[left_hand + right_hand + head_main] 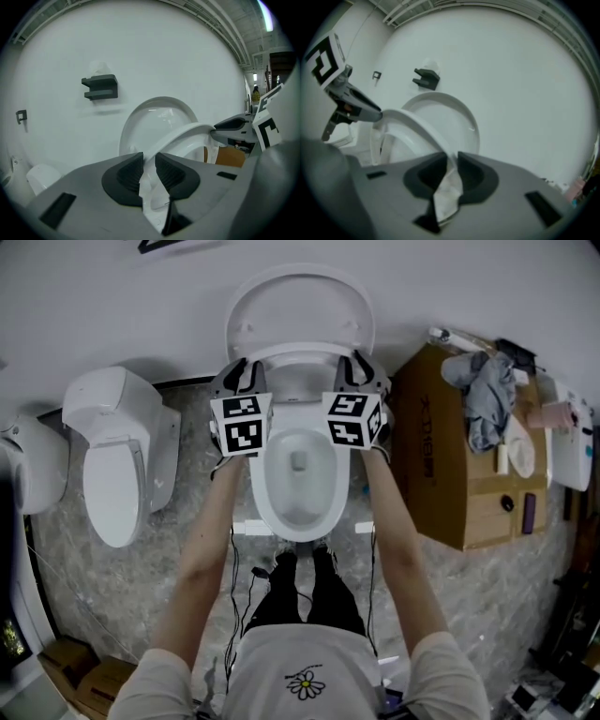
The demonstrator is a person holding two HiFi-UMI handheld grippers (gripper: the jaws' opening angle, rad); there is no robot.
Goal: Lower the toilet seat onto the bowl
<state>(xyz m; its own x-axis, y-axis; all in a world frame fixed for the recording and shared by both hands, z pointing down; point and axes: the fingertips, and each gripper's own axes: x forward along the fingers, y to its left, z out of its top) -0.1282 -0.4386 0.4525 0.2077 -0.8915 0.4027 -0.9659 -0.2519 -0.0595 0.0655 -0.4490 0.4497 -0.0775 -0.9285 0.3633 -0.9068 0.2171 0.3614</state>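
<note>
White plastic toilet seat (pixel 187 133) is being held partway down, tilted above the bowl (pixel 265 507) and in front of the upright lid (pixel 300 296). Its rim is being clamped on both sides of the bowl by the left gripper (pixel 149 161) and right gripper (pixel 451 161). The final stretch onto the bowl is judged as remaining.

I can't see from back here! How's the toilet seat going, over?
Left gripper and right gripper both clamped on seat. Seat tilted, not on bowl yet. Lid up behind; nothing seen blocking.
</note>
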